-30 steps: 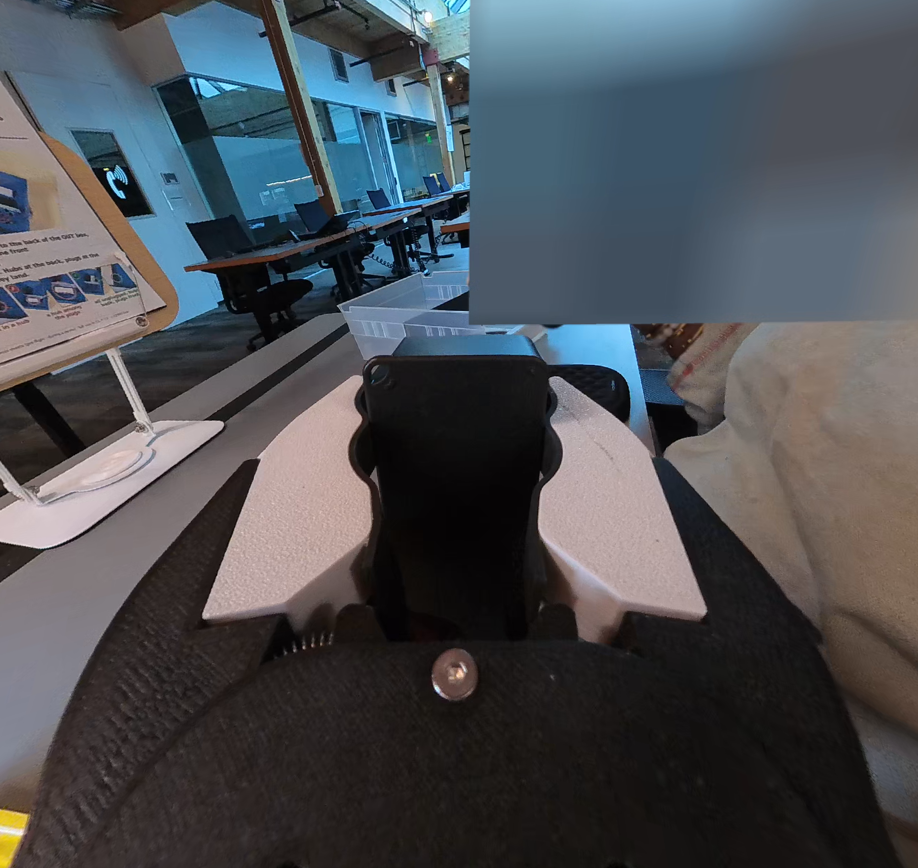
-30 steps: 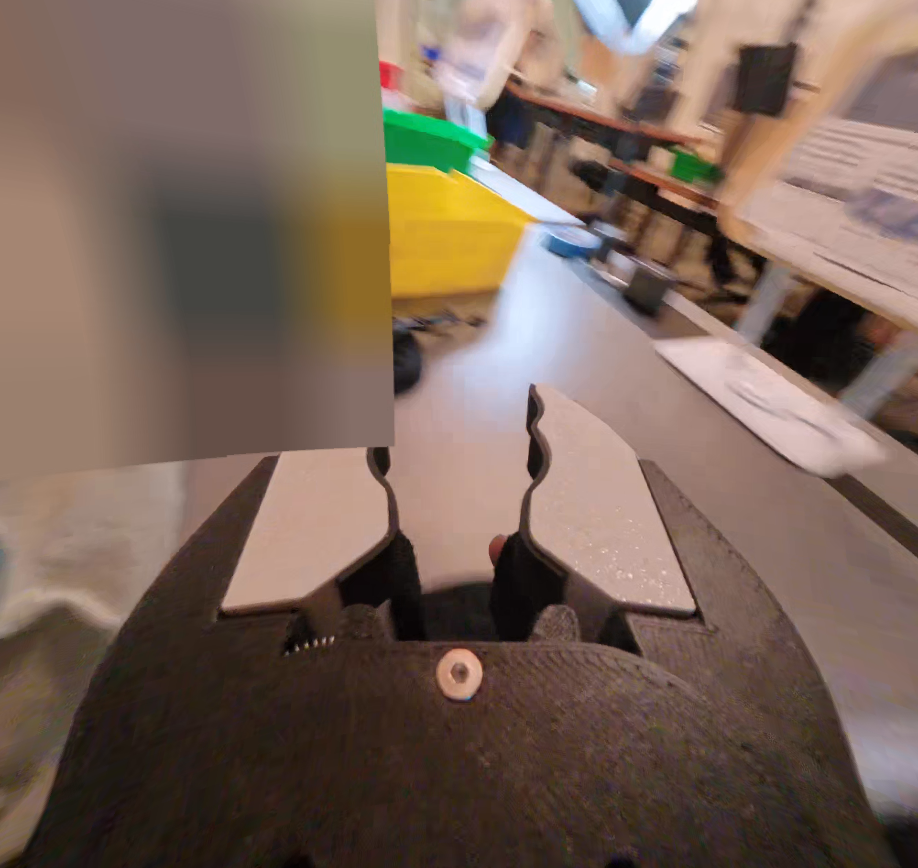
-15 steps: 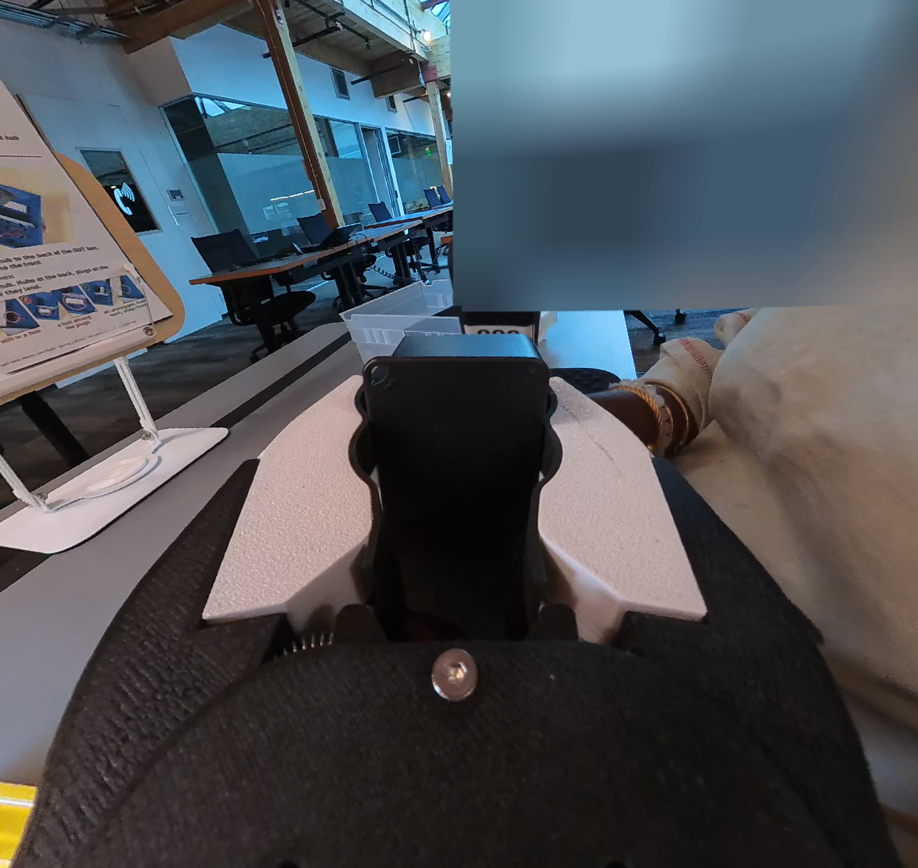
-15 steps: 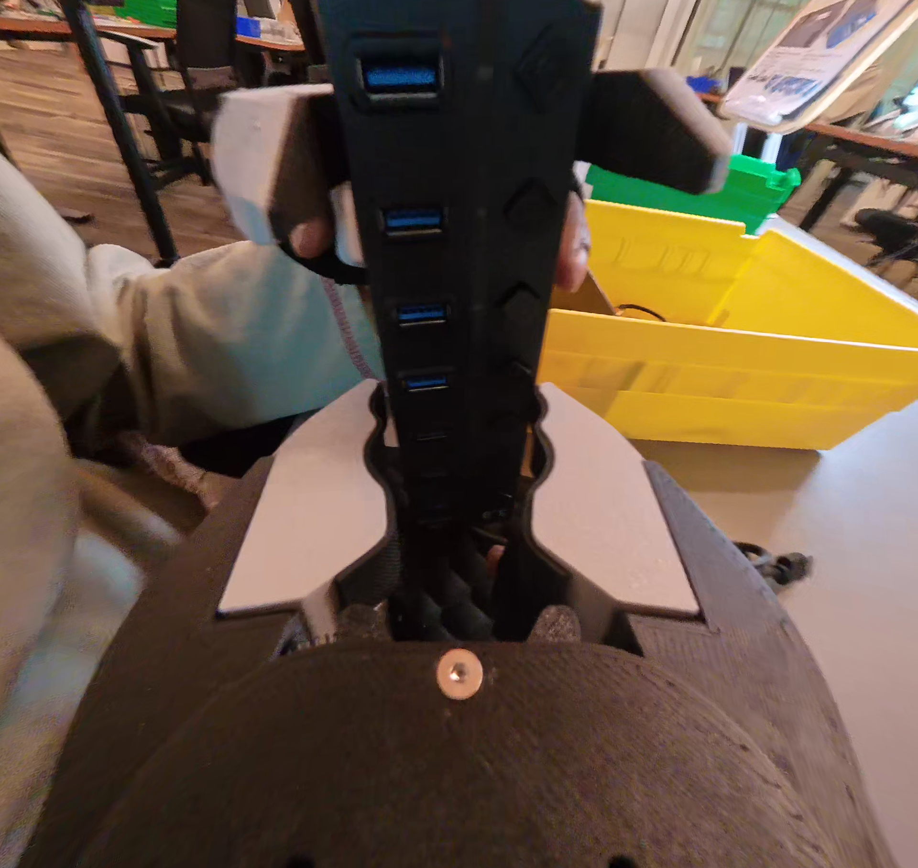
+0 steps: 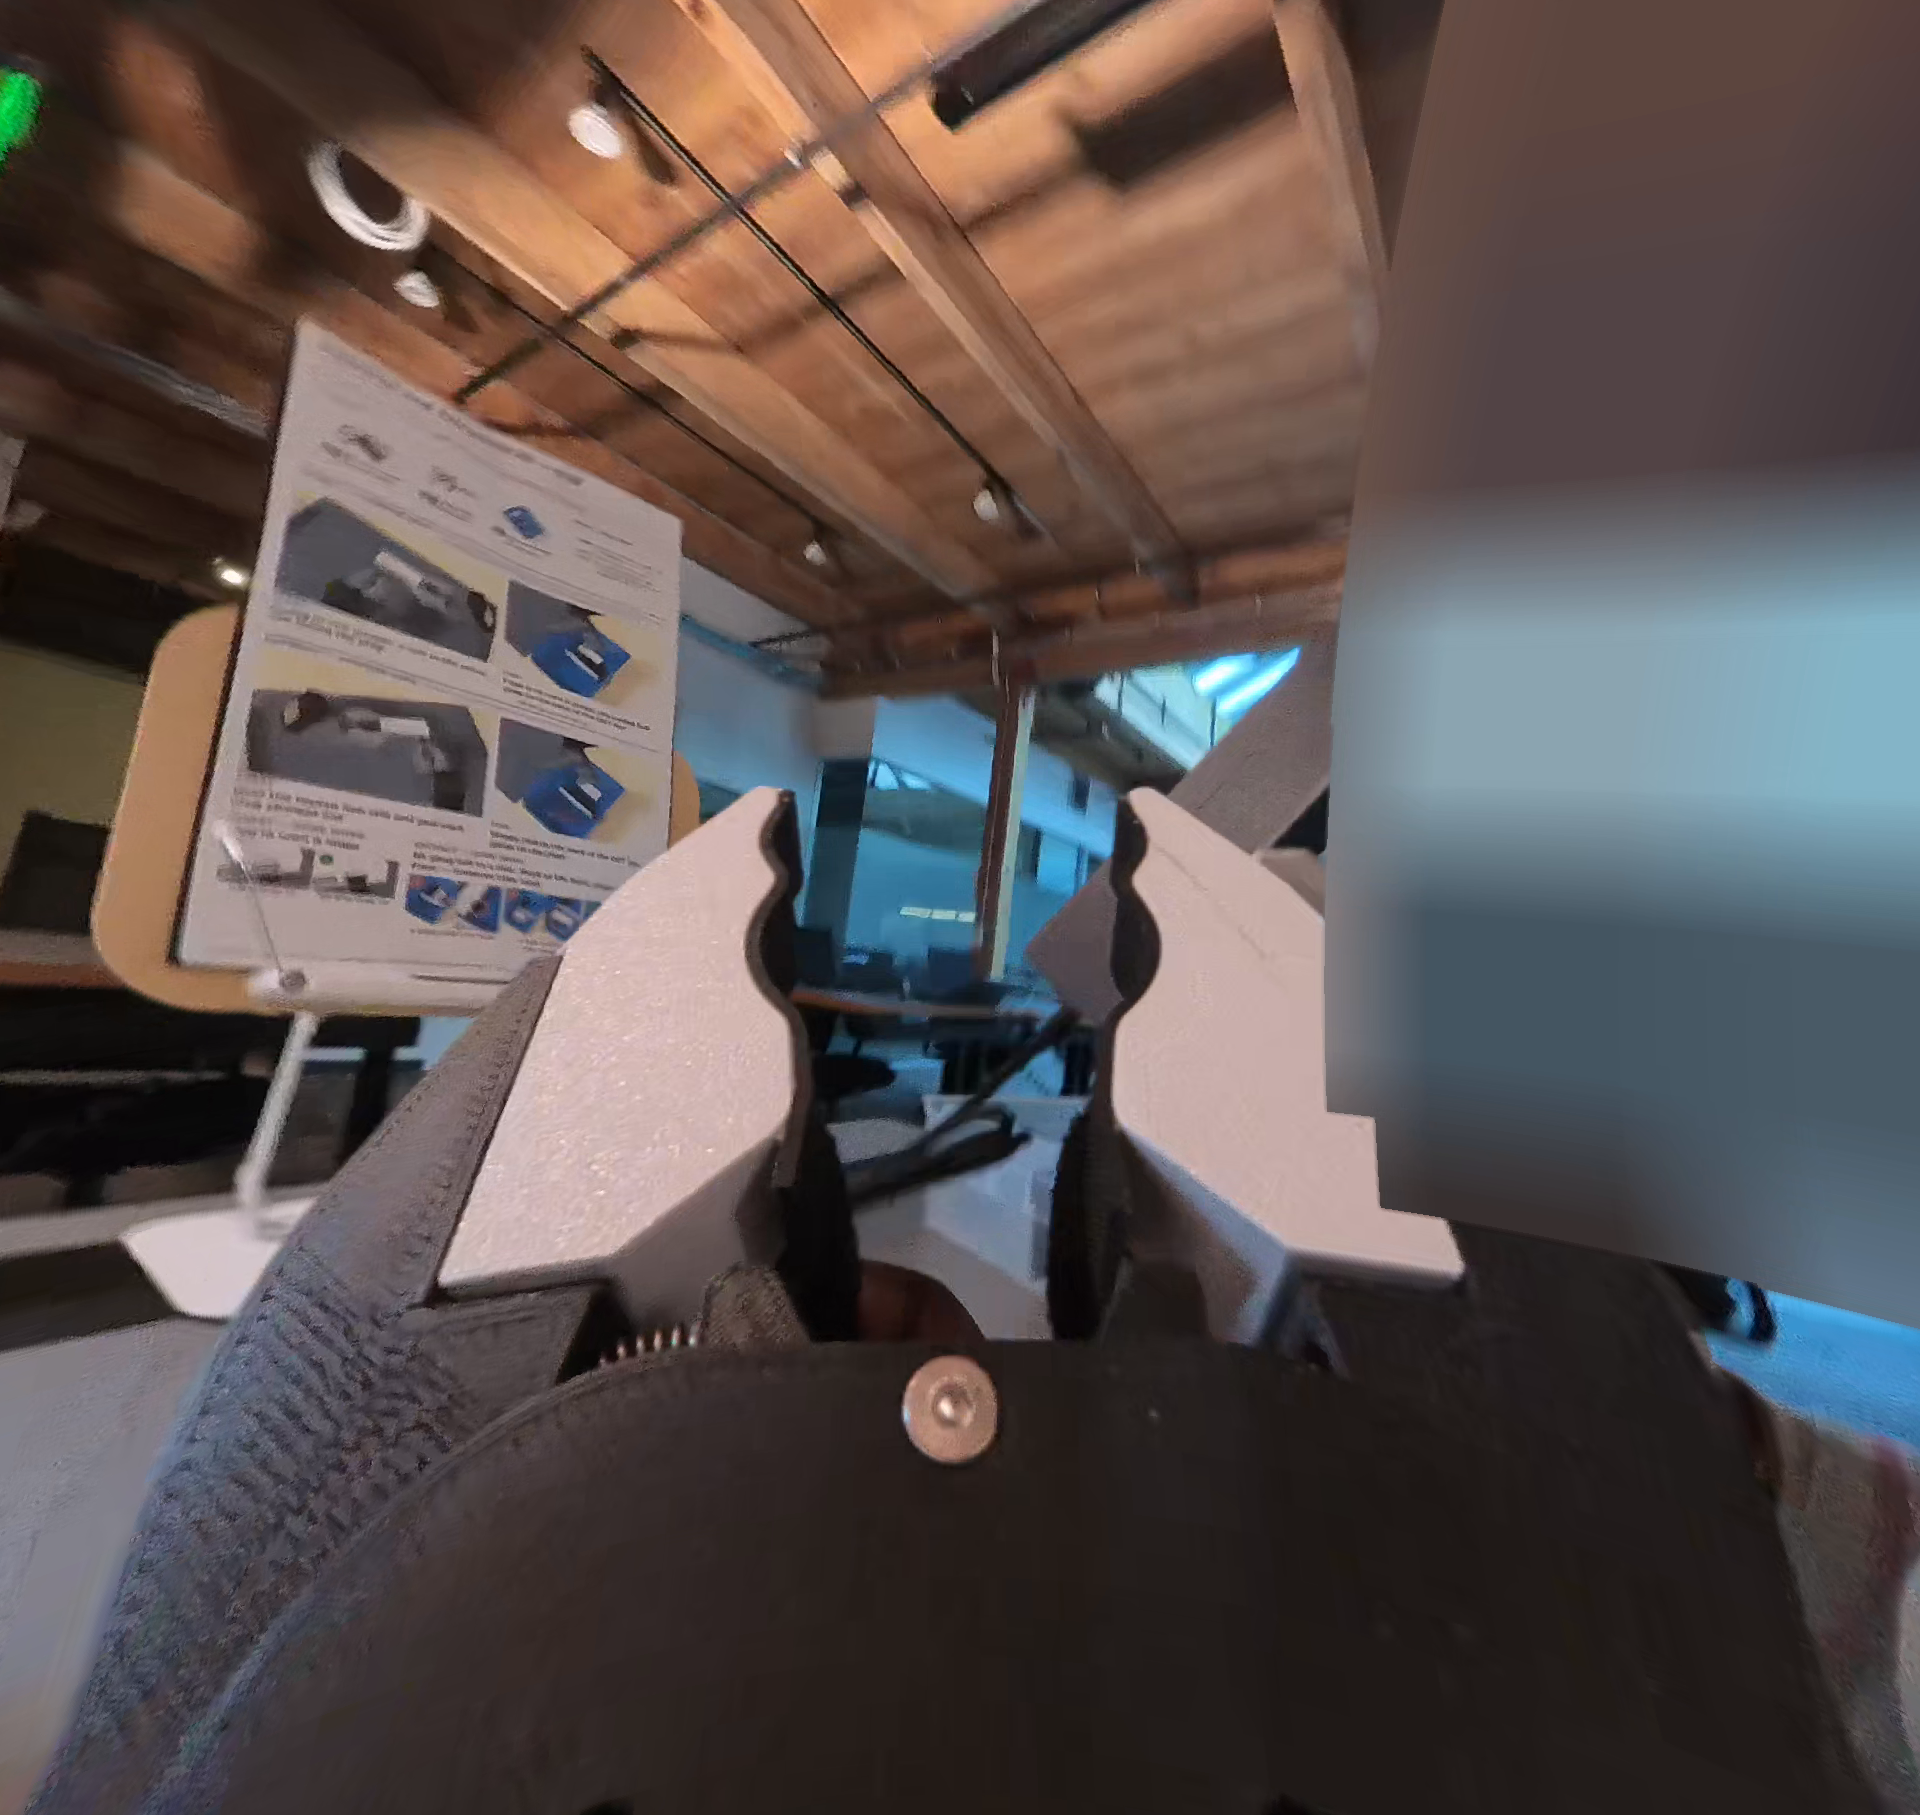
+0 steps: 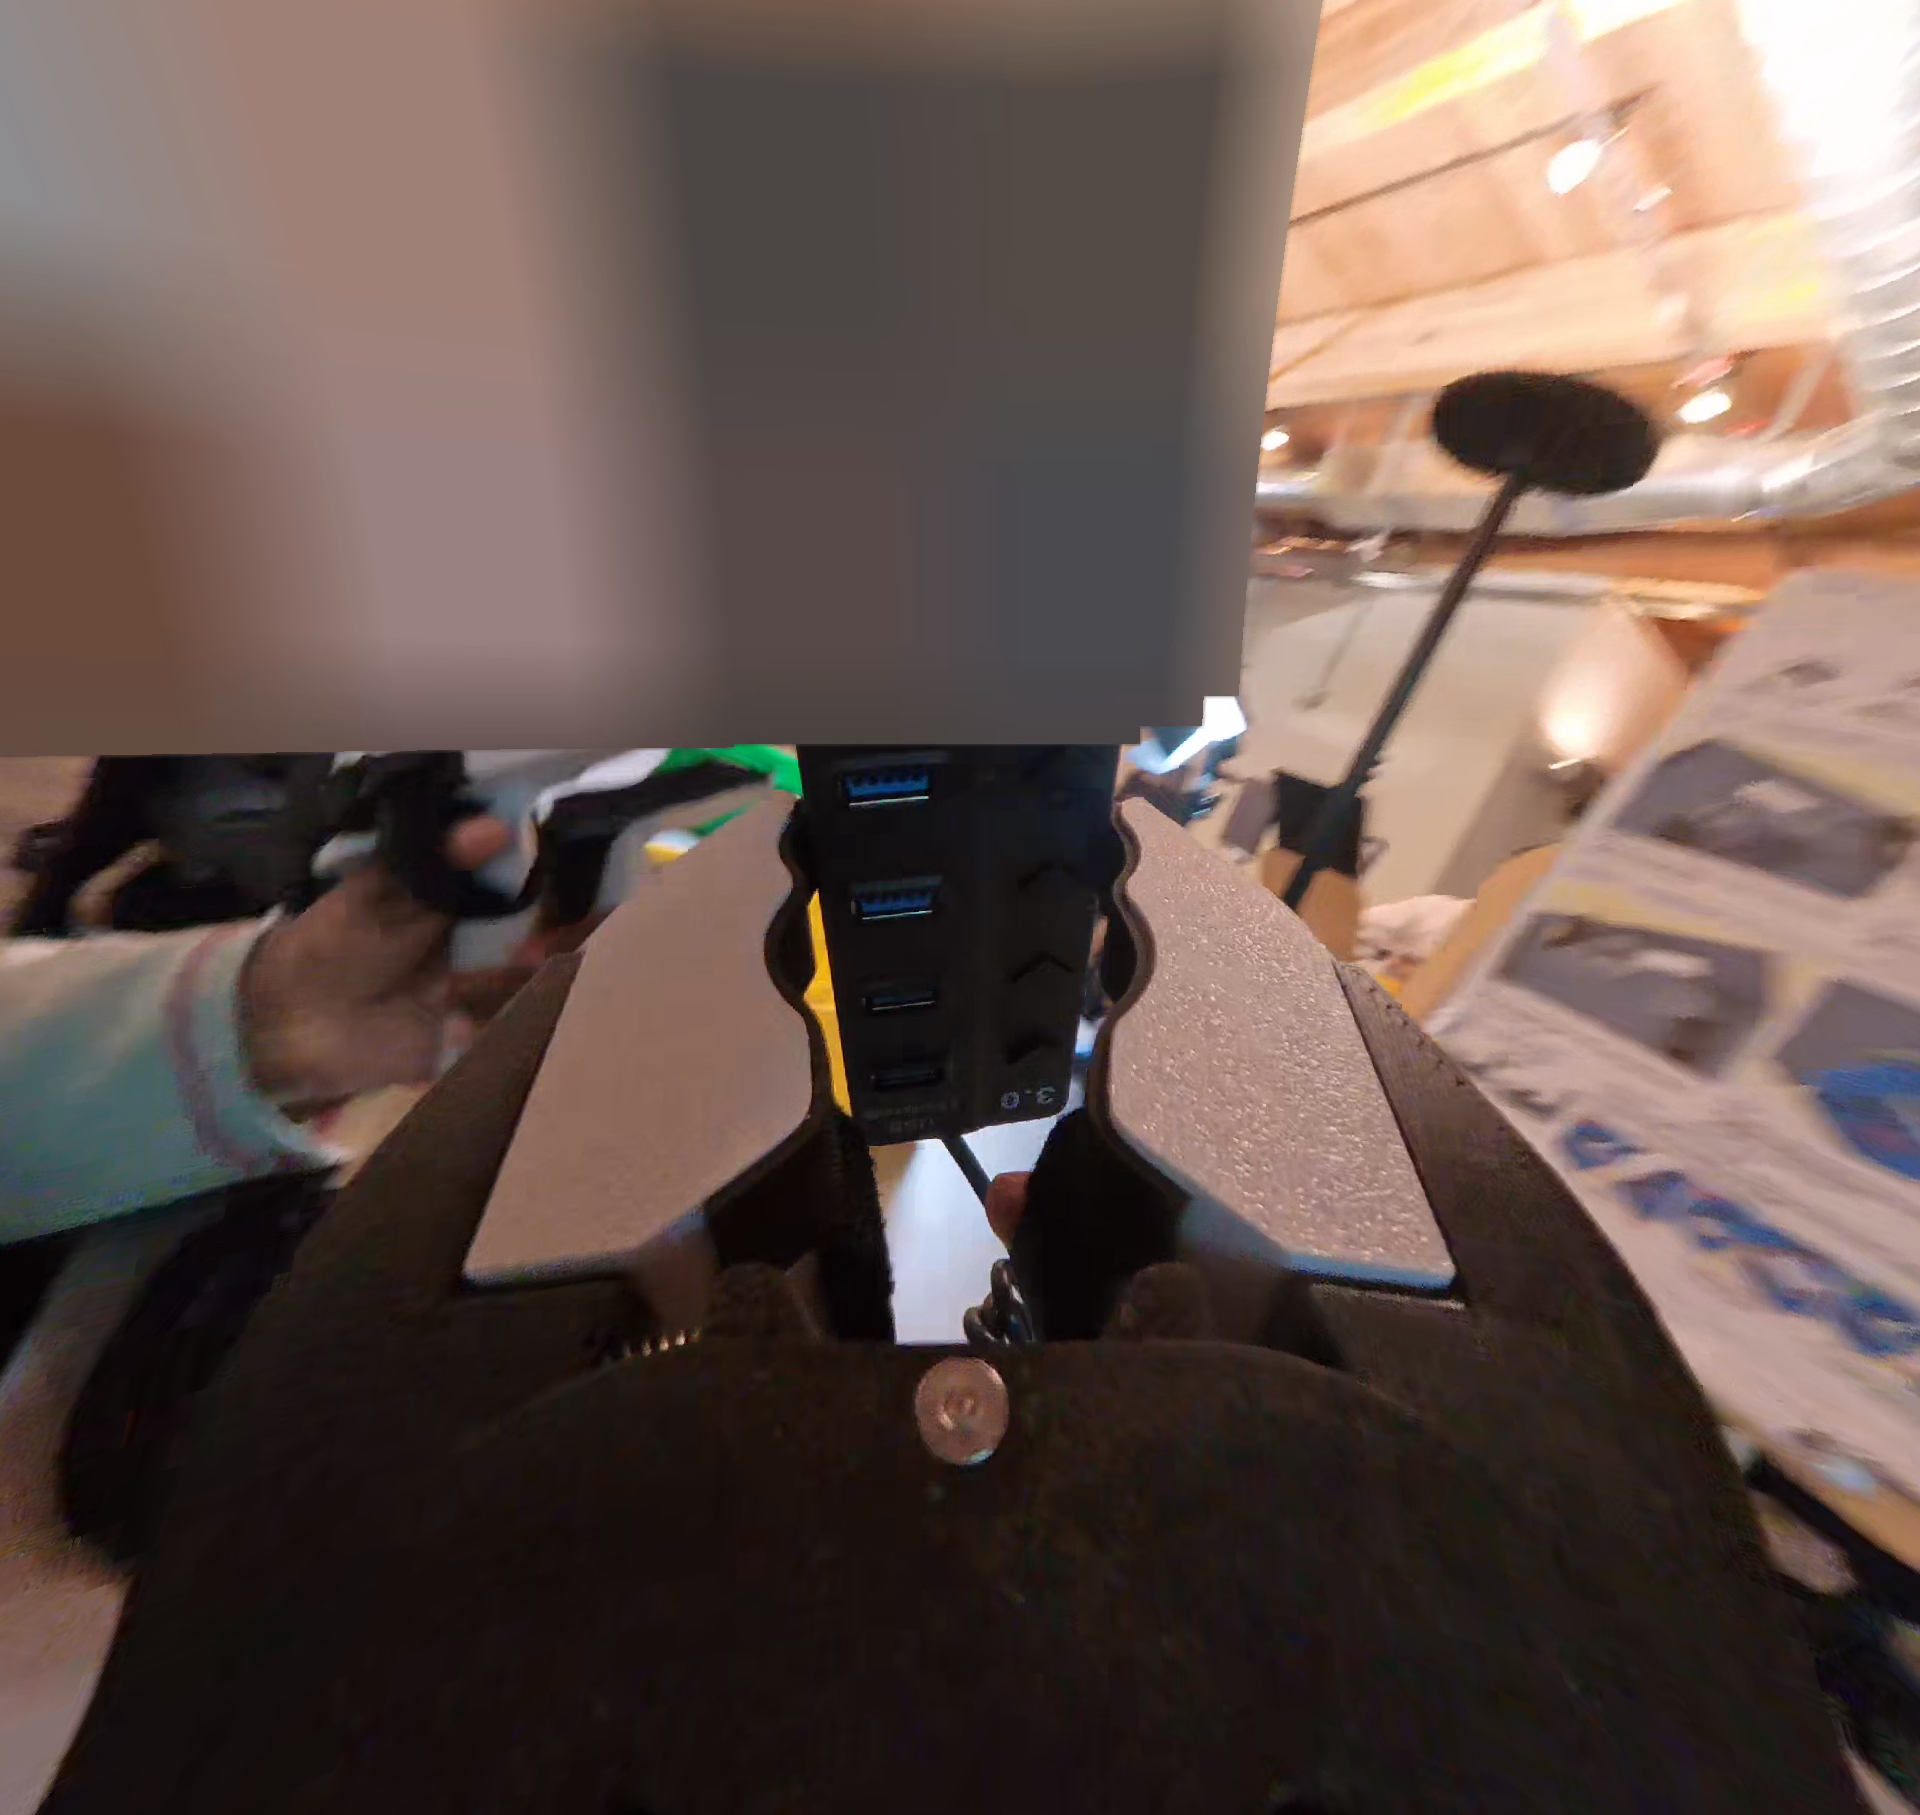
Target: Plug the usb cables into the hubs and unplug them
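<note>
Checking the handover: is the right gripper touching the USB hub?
Touching. In the right wrist view the black USB hub stands between the right gripper fingers, whose scalloped inner edges press its two sides with no gap.

Wood plank ceiling (image 5: 1039, 238) overhead, running on beams, with black track rails and little spotlights (image 5: 595, 130) dotted along it. Off to the left there's an instruction sheet (image 5: 447, 705) on a tan board, held up by a white stand (image 5: 260, 1131). Further back it's glass walls (image 5: 914, 861) glowing blue and dim desks with chairs. On the right wrist view the ceiling is blown out bright, with a silver duct (image 6: 1714, 477) under it.
</note>
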